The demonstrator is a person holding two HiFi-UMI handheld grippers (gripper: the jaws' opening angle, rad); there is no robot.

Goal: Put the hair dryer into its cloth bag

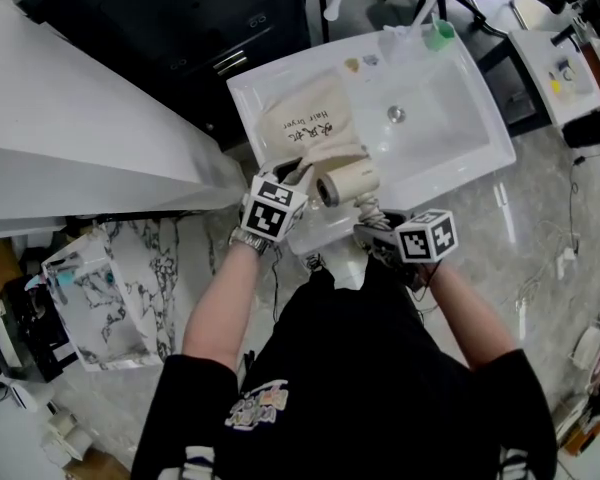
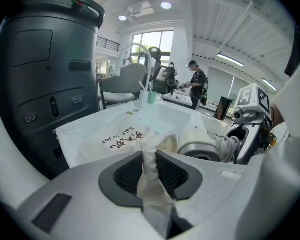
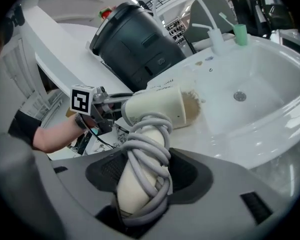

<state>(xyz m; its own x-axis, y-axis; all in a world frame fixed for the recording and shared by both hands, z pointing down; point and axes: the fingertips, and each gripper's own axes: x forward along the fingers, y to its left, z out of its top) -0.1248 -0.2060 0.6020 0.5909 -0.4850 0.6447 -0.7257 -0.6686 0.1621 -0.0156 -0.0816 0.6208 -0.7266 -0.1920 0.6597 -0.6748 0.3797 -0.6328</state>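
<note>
Right gripper view: hair dryer (image 3: 157, 109) handle gripped between pads (image 3: 107, 170).

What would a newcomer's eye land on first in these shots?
First the cream hair dryer, grey cord wound round its handle, clamped by that handle in the right gripper with its nozzle at the mouth of the cloth bag. Next the left gripper, pinching the bag's edge while the bag lies on the flat ledge of the white sink, beside the basin. A big dark bin-like unit looms behind.
</note>
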